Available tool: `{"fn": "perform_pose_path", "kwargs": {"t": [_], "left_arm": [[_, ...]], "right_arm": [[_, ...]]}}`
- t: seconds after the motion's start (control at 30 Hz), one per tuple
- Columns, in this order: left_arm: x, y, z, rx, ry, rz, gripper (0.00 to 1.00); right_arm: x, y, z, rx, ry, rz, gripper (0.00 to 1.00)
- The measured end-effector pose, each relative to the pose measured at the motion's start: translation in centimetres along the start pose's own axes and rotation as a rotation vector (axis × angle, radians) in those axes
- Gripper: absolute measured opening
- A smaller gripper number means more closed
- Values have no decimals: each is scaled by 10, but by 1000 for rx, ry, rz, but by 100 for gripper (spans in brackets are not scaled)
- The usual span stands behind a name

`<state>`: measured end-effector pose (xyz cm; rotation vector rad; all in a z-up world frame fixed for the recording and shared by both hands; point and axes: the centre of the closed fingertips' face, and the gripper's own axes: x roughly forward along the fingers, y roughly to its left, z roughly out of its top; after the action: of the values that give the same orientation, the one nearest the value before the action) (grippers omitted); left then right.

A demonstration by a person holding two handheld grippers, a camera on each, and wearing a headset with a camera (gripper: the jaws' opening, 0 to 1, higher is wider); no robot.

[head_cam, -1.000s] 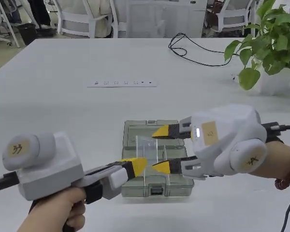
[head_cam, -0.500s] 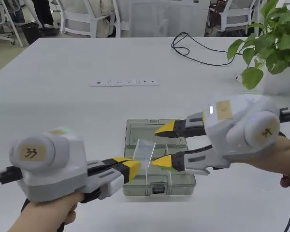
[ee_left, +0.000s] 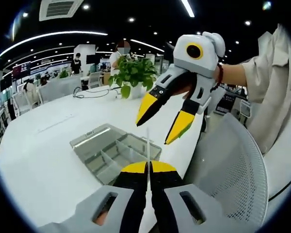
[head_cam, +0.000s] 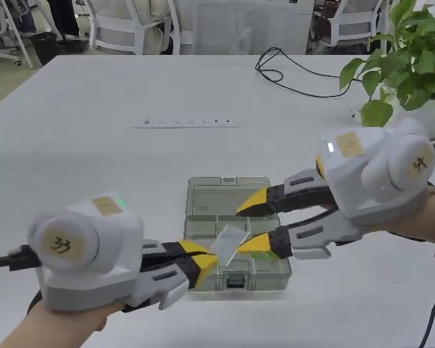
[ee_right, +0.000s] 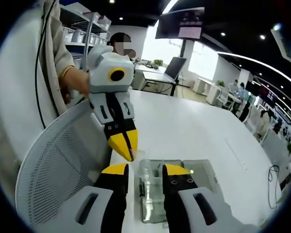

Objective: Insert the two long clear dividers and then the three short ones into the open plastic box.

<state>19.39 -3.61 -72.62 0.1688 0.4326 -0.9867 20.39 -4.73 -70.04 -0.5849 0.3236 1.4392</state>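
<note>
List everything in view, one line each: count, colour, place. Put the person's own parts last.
table: one, white, under everything.
plastic box: one, clear greyish, lid open, near edge of the table at centre.
held divider: one, clear, in the left gripper's jaws above the box.
fitted dividers: clear, inside the box; count hard to tell.
strip: one, white, flat on the table beyond the box.
cable: one, black, far right of the table.
plant: one, green, white pot, right edge.
chairs: several, white, beyond the table.
left gripper: white, yellow tips, shut on the divider.
right gripper: white, yellow tips, open over the box.
hands: two, one holding each gripper.
</note>
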Motion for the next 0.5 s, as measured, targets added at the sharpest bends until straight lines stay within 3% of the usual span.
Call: {"fn": "perform_pose_path", "kwargs": {"t": [0.33,0.37,0.43,0.5], "left_arm": [[-4,-17,-5,119,36,-84,0],[-5,-20,-5,157,38,-108,0],[-6,-26,-2,152,14,-137,0],[-8,-30,-2,177,17,-156,0]], "right_arm": [[3,22,-3,-22,18,118,22],[3,26,-4,-18,22,136,22],[4,30,-5,-25,24,154,21],[5,36,-4,-15,19,184,19]]}}
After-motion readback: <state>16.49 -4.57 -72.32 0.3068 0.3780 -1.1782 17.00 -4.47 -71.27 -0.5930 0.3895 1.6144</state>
